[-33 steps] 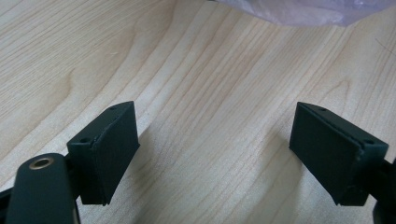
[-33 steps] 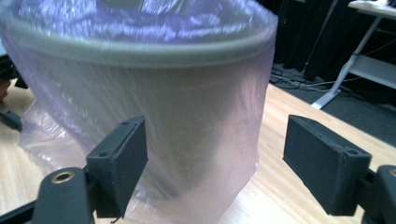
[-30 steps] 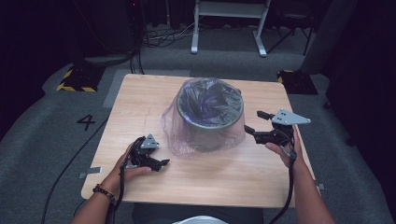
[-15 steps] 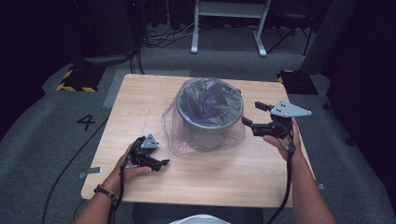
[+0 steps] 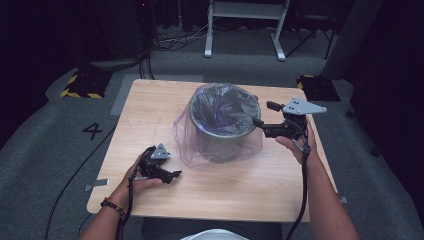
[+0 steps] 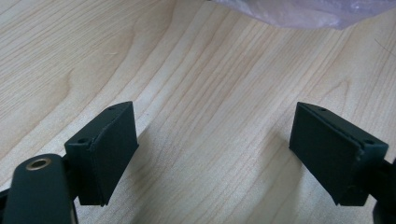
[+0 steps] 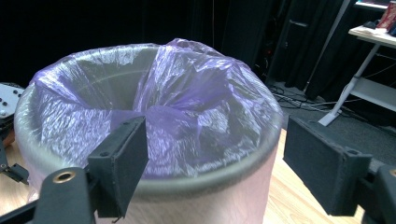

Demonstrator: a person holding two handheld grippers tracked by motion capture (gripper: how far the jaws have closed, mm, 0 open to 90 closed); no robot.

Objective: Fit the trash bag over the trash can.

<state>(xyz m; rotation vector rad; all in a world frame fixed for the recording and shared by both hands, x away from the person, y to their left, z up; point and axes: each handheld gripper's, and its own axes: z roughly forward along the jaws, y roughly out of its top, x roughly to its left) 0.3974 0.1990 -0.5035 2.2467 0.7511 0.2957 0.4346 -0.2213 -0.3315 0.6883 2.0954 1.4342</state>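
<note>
The bin (image 5: 222, 117) is a round grey tub that stands upright near the middle of the surface (image 5: 150, 107). A thin purple bag (image 7: 187, 107) is pushed down inside the bin, and its edge is folded over the rim and hangs loose around the outside, where it spreads onto the wood at the foot of the bin. The bag looks very light, soft and crinkly. It is likely slippery too, and it could tear if pulled hard. The bin itself looks stiff and not heavy, so a sharp tug on the plastic might tip it or slide it. A good place to pinch is probably the loose fold of plastic at the rim, where there is slack, not the tight part stretched over the edge. The right gripper (image 5: 264, 114) is held up just beside the right side of the bin, level with the rim. Its jaws are spread apart with nothing between them, and they point at the rim. The left gripper (image 5: 172, 175) is low on the wood, in front of the bin and to its left, near the hanging plastic. Its jaws are also wide apart and hold nothing.
</note>
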